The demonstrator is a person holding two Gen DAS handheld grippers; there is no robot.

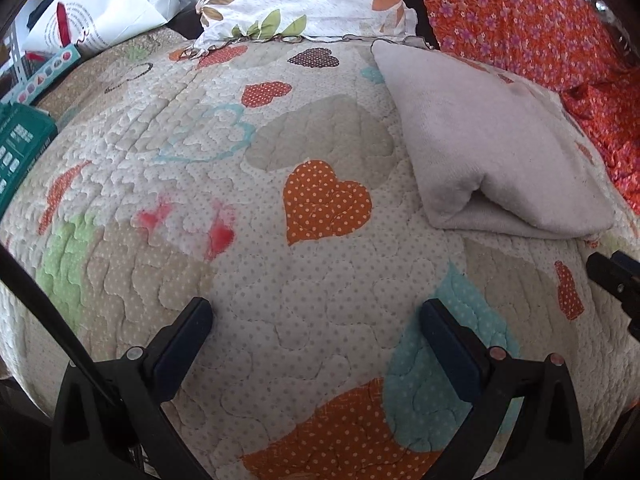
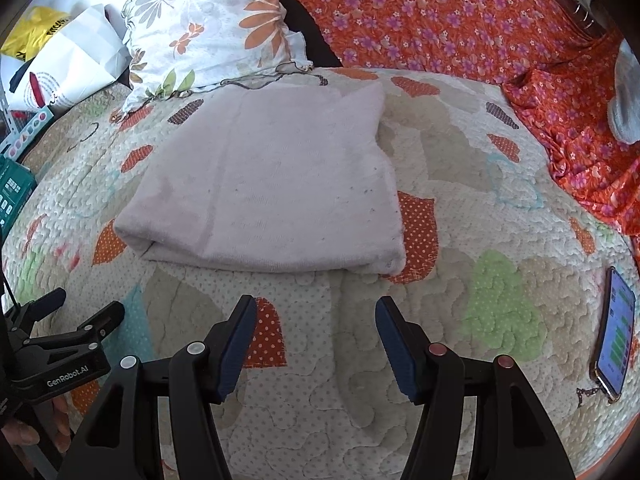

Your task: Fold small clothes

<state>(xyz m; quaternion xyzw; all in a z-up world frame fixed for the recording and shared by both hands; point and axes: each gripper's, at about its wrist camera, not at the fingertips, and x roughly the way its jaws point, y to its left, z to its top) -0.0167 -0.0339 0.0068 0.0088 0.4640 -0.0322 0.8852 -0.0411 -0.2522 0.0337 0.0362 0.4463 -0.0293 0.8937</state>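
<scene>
Folded cloth lying on the quilt, both grippers hanging empty.

I am holding my right gripper (image 2: pixel 316 344) with jaws apart over the heart-patterned quilt (image 2: pixel 460 320), the pale folded cloth (image 2: pixel 264 192) lying at 12 o'clock. My left gripper (image 1: pixel 316 340) is gaping too, the cloth at its 2 o'clock. A phone (image 2: pixel 614 344) is resting at my right's 3 o'clock.
</scene>
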